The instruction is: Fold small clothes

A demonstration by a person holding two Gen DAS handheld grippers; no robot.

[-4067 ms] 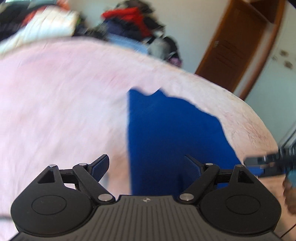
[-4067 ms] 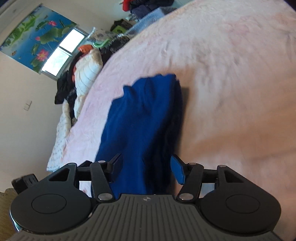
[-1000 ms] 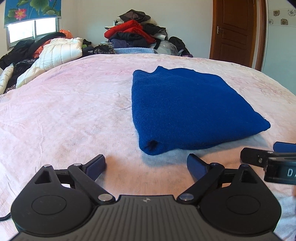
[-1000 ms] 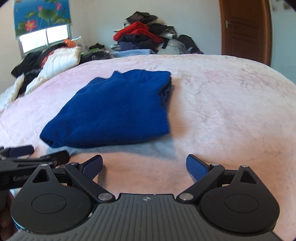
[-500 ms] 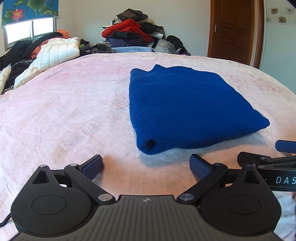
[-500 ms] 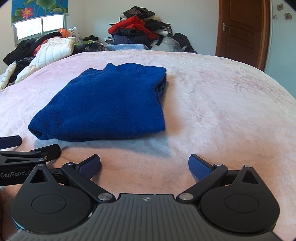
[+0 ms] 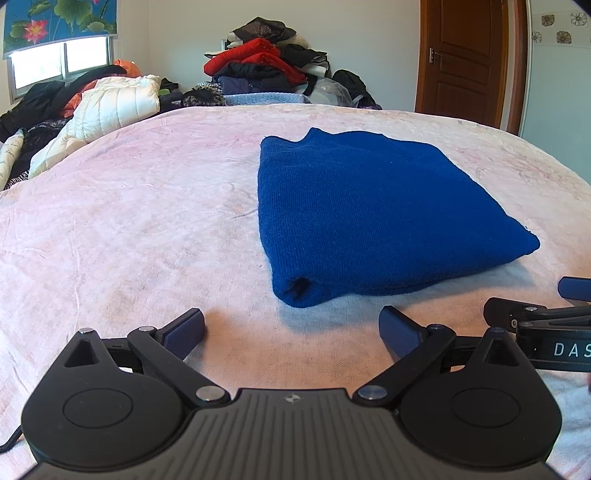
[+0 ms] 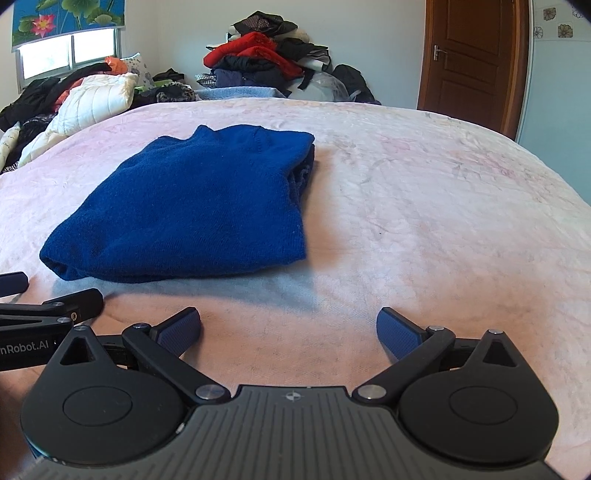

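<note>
Sweater (image 7: pixel 373 218), blue and folded into a thick rectangle, lies flat on our pink bedspread (image 7: pixel 129 229), just ahead of both tools and touched by neither.

From the left wrist view, we see at far left a window (image 7: pixel 59 62) under a lotus-print blind (image 7: pixel 59 22), then a white quilted jacket (image 7: pixel 110 107) among dark clothes at the bed's edge. Our left gripper (image 7: pixel 291 328) hovers low over the bedspread with its blue pads (image 7: pixel 184 332) spread wide and nothing between them. The sweater sits a little right of its centre line, and this view alone shows the rolled near-left corner with a small dark opening in the fold. Behind it rises a pile of clothes (image 7: pixel 266 70) topped with red, and further right a brown door (image 7: pixel 465 59). At the right edge, part of our right gripper (image 7: pixel 546 328) pokes in sideways.

From the right wrist view, the left gripper (image 8: pixel 40 310) appears at the left edge, with lettering on its body. The sweater (image 8: pixel 199 210) now lies left of centre, and only here do we see its right side, where stacked layers show along the edge. Our right gripper (image 8: pixel 290 328) is likewise fully spread and holds nothing, over bare bedspread (image 8: pixel 424 221). The clothes pile (image 8: pixel 266 59) and door (image 8: pixel 469 59) close the right side.
</note>
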